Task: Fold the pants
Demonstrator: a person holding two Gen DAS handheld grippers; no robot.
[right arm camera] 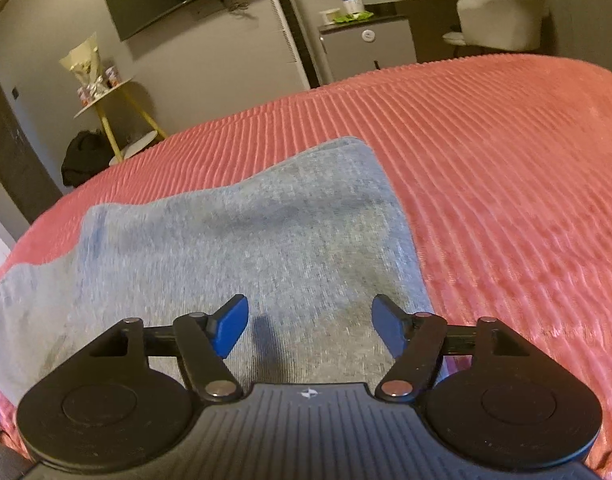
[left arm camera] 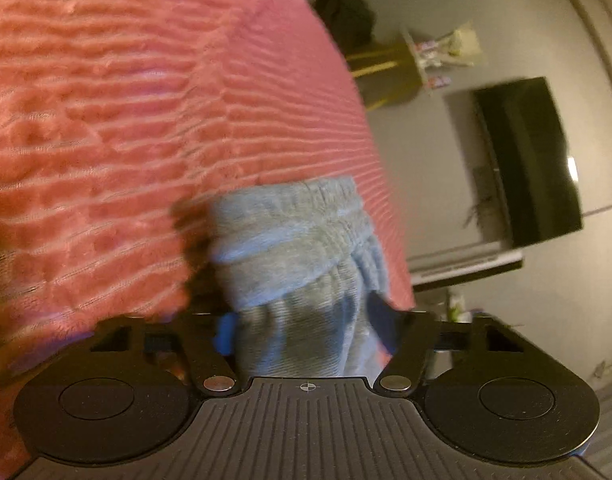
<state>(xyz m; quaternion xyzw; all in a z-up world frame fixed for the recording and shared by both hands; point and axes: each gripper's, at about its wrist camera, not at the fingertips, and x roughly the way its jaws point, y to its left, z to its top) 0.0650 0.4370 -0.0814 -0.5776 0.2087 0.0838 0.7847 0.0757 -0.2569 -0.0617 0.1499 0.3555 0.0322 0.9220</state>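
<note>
Your left gripper [left arm camera: 301, 332] jaws clamp the gathered waistband of the grey knit pants [right arm camera: 233, 240], lying partly folded on the pink ribbed bedspread [right arm camera: 506, 168]. Your right gripper [right arm camera: 310, 326] jaws stand released above them. Further folds likely remain.

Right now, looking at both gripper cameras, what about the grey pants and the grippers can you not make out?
- Left wrist view: the left gripper has a bunched end of the grey pants between its fingers; the cloth covers the pads, so the grip point is hidden.
- Left wrist view: motion blur smears the pink bedspread.
- Right wrist view: the pants run off the left edge, so their full length is cut off.
- Right wrist view: the open right gripper body hides the cloth beneath.
</note>
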